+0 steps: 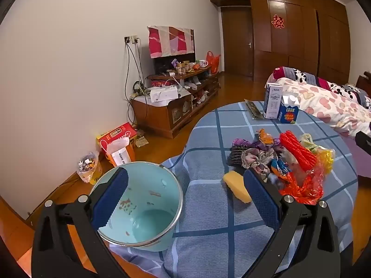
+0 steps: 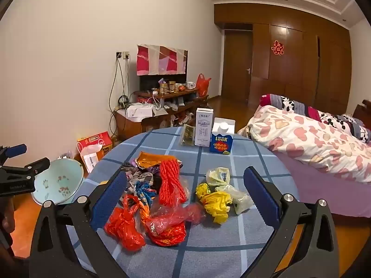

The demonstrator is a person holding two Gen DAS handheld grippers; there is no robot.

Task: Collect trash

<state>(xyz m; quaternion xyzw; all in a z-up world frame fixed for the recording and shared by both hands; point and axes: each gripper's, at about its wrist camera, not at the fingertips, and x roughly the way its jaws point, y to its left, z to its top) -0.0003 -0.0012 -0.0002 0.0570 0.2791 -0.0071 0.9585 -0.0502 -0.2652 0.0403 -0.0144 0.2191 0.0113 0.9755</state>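
Observation:
A heap of trash lies on the round table's blue checked cloth (image 2: pixel 208 250): red plastic bags (image 2: pixel 125 227), a red net (image 2: pixel 170 183), crumpled wrappers (image 2: pixel 143 178), a yellow bag (image 2: pixel 215 201) and pale bags (image 2: pixel 219 176). My right gripper (image 2: pixel 185 197) hovers open above the heap, nothing between its fingers. My left gripper (image 1: pixel 185 199) is open too, over the table's left edge, with a light blue bucket (image 1: pixel 139 208) under its left finger (image 1: pixel 111 199). A yellow piece (image 1: pixel 236 185) and the red net (image 1: pixel 298 150) lie by its right finger. The right wrist view shows the left gripper (image 2: pixel 37 155) above the bucket (image 2: pixel 58 180).
Two cartons, a white one (image 2: pixel 204 127) and a blue one (image 2: pixel 222 136), stand at the table's far side beside a flat packet (image 2: pixel 186 134). A bed (image 2: pixel 313 143) is on the right. A cluttered wooden cabinet (image 1: pixel 171 106), boxes (image 1: pixel 118 139) and a bag (image 1: pixel 89 169) line the left wall.

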